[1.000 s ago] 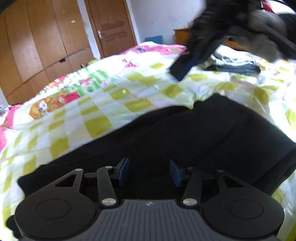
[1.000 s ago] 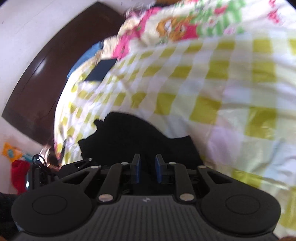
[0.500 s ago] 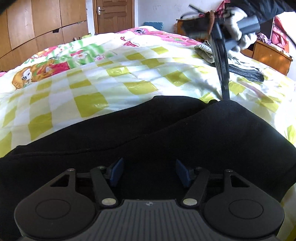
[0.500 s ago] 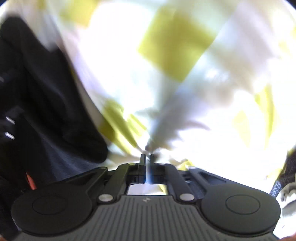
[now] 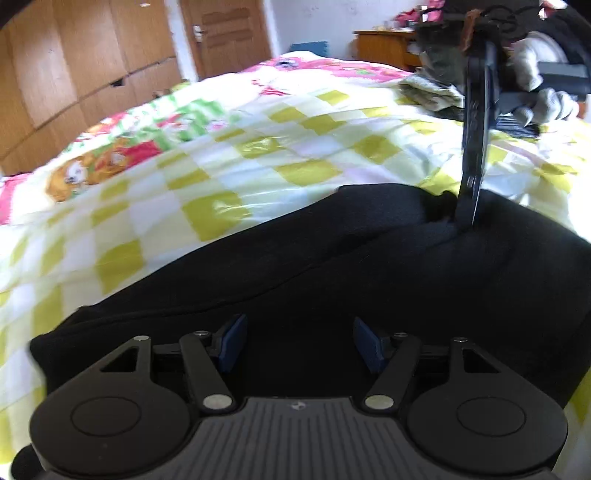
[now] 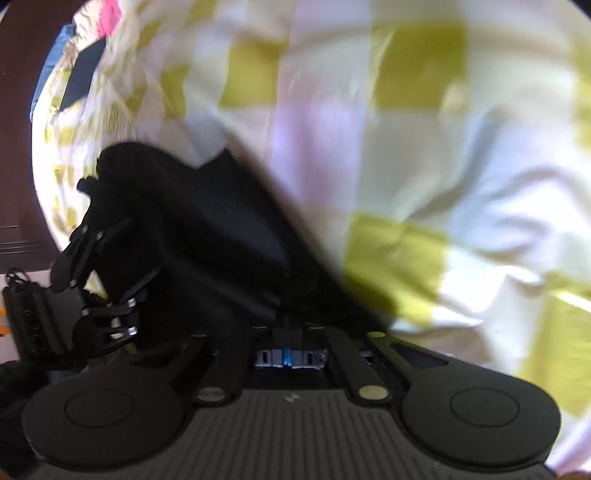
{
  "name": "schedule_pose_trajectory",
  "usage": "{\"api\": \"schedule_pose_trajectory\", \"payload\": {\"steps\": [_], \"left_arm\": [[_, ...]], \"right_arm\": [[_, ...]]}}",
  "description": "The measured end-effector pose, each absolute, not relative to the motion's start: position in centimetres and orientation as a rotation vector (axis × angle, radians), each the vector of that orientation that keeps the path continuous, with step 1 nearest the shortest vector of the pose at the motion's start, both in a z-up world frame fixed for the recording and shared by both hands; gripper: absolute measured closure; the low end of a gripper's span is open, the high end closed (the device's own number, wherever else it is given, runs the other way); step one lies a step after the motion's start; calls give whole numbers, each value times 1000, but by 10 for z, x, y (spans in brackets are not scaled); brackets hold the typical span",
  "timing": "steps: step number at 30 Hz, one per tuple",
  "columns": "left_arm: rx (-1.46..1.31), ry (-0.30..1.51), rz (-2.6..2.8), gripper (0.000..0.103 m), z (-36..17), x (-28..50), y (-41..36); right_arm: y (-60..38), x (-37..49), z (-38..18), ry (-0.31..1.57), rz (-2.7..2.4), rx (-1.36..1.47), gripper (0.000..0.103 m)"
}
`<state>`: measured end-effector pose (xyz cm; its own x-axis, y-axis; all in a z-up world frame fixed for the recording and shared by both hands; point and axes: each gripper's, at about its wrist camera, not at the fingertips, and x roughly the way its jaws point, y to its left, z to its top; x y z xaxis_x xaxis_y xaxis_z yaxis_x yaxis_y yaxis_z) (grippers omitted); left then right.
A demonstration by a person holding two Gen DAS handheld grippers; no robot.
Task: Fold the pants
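Black pants (image 5: 369, 266) lengthwise left-right | left gripper (image 5: 297, 345) jaws wide | right gripper (image 6: 290, 332) jaws pinched together

You are working in a home bedroom. A bed fills both views, spread with a yellow-and-white checked quilt (image 5: 229, 162) that carries pink cartoon prints. Behind it stand a wooden wardrobe (image 5: 74, 66), a panelled wooden door (image 5: 225, 33) and a wooden bedside cabinet (image 5: 384, 48), with folded clothes (image 5: 432, 92) lying on the far side.
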<state>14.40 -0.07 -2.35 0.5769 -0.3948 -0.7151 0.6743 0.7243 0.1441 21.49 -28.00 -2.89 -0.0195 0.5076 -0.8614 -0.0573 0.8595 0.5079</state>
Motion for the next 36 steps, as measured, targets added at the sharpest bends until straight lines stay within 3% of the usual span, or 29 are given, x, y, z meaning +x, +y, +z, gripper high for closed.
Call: {"api": "schedule_pose_trajectory", "payload": {"steps": [1, 2, 5, 9, 15, 22, 28, 36], "left_arm": [[436, 705, -630, 25, -23, 140, 3], [449, 691, -611, 25, -22, 136, 6], [482, 648, -541, 25, -20, 123, 14], [481, 621, -455, 25, -18, 108, 29], [583, 557, -406, 24, -32, 83, 34], [686, 523, -351, 24, -12, 63, 39], [700, 568, -321, 24, -24, 61, 55], [587, 524, -340, 24, 2, 64, 61]], "right_arm": [[-280, 203, -18, 1487, 435, 353, 89], [-284, 192, -9, 1438, 406, 350, 84], [-290, 137, 4, 1327, 352, 458, 80], [-300, 80, -7, 1228, 290, 599, 67], [-308, 55, -32, 1097, 223, 802, 66], [-323, 45, -23, 1023, 236, 883, 56], [-319, 42, -34, 1008, 230, 961, 43], [-314, 40, -43, 981, 287, 1056, 42]]}}
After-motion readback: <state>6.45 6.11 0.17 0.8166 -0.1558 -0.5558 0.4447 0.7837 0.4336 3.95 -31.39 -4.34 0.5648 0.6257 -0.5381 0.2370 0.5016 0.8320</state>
